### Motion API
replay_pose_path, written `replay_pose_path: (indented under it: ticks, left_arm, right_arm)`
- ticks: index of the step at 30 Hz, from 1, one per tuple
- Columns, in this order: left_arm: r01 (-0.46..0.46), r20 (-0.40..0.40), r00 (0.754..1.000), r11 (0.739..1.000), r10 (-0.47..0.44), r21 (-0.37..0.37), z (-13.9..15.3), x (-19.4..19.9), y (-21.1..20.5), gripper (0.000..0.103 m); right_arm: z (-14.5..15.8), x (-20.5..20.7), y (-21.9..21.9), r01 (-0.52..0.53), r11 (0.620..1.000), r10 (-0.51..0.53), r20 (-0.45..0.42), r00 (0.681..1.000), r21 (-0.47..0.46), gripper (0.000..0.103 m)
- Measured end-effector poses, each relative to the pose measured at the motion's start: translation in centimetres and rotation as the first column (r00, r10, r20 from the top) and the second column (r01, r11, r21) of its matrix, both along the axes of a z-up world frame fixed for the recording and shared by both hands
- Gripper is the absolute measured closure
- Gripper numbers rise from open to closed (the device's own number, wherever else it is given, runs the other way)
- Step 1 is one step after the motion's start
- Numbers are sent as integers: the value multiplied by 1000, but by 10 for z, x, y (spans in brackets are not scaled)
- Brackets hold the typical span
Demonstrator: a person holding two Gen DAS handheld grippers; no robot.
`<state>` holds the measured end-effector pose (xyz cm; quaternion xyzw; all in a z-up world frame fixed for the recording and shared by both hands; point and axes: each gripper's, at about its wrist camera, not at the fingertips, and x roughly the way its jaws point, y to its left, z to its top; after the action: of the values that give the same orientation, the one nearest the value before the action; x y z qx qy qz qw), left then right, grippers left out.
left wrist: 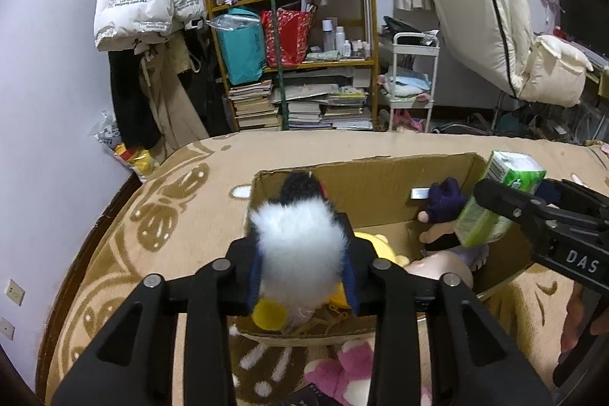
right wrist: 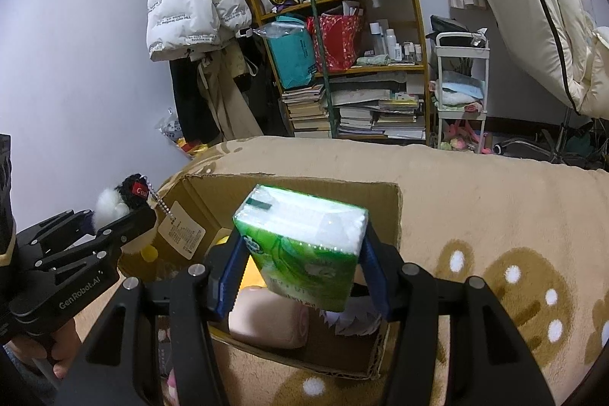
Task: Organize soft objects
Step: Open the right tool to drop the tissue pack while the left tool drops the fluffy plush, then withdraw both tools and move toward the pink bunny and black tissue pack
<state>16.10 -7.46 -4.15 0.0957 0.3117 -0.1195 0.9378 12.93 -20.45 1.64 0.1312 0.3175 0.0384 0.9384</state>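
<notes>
Left wrist view: the left gripper (left wrist: 302, 269) is clamped on a black-and-white plush penguin (left wrist: 300, 253), its blue-padded fingers (left wrist: 254, 276) pressing the toy's fluffy white belly from both sides. The toy's face is turned away, and its yellow feet (left wrist: 268, 314) poke out below the jaws. It hangs above the near-left corner of an open cardboard box (left wrist: 380, 185) that sits on a tan patterned blanket (left wrist: 152, 234). Inside the box, half hidden, lie a yellow plush (left wrist: 377, 242), a purple-clad doll (left wrist: 445, 204) and a pale pink rounded toy (left wrist: 445, 265). At 3 o'clock the right gripper (left wrist: 495, 204) reaches in, closed on a green tissue pack (left wrist: 495, 196) over the box's right side. A pink plush (left wrist: 342, 368) lies on the blanket at 6 o'clock, partly cut off by the gripper frame. Bare blanket spreads toward 9 o'clock.

Right wrist view: the right gripper (right wrist: 300, 265) squeezes the green tissue pack (right wrist: 304, 246) between blue pads (right wrist: 228, 276), tilted, above the open cardboard box (right wrist: 384, 212). Beneath it the pale pink rounded toy (right wrist: 266, 318) and a white spiky fringe (right wrist: 354, 322) show only in part. At 9 o'clock the left gripper (right wrist: 137, 215) holds the plush penguin (right wrist: 121, 196), whose bead chain and paper tag (right wrist: 179, 231) dangle against the box's left wall. The tan patterned blanket (right wrist: 495, 215) lies open toward 3 o'clock.
</notes>
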Motion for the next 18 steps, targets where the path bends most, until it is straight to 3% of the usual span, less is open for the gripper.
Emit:
replay_pose_path:
  ticks: [3,6,10,15,18]
  left_arm:
    - [-27,33,999,1000,27,-6,5,-2,5,49]
    - [-30,53,998,999,31,-12,11,-2,8,46]
    - [-36,49,998,999,37,-15,12,-3,9,27]
    - [-40,64,997,999,40,6,15,-8,9,24]
    - [-51,71,996,999,50,11,18,-11,10,14]
  right_arm:
    - [-2,-1,-1,6,1000,-6,2,1000,6,38]
    - [-2,-3,-3,12,1000,-12,10,1000,8,36]
    - [1,-6,-5,14,1000,-14,18,1000,11,32]
    - [6,-10,-6,6,1000,-6,26,1000,9,22]
    - [8,-14,-5,5,1000,-5,33,999,-8,14]
